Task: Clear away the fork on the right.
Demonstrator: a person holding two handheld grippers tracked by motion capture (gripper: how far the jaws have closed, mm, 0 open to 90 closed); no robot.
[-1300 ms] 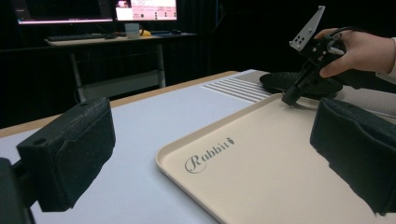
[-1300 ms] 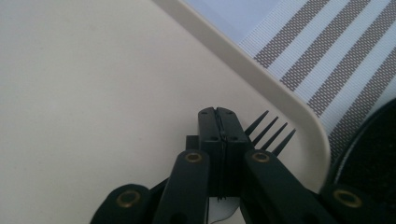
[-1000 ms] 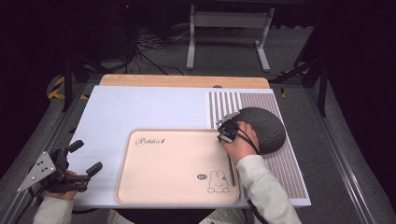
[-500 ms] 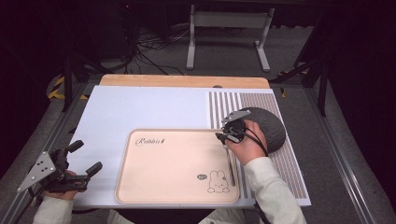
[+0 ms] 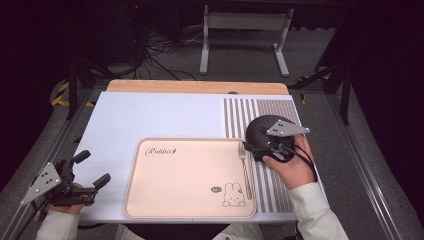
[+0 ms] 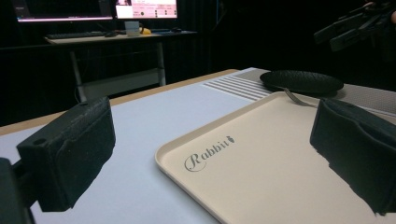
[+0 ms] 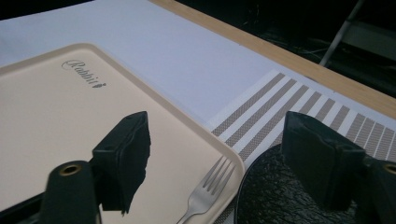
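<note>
Dark floor and cables surround a white table mat (image 5: 150,115) with a grey-striped right section. On it lies a beige rectangular plastic tray (image 5: 185,180) printed with a rabbit, and just off its right edge sits a black textured round plate (image 5: 262,127). A silver metal fork (image 5: 245,167) lies along the tray's right side, tines pointing away from the person. The right gripper (image 7: 215,158), jaws spread and empty, hovers over the tines, far nearer than the left gripper (image 5: 90,170), also spread, at the near-left corner.

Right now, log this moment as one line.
left gripper open, idle | right gripper open over fork | fork on tray | plate beside tray
</note>
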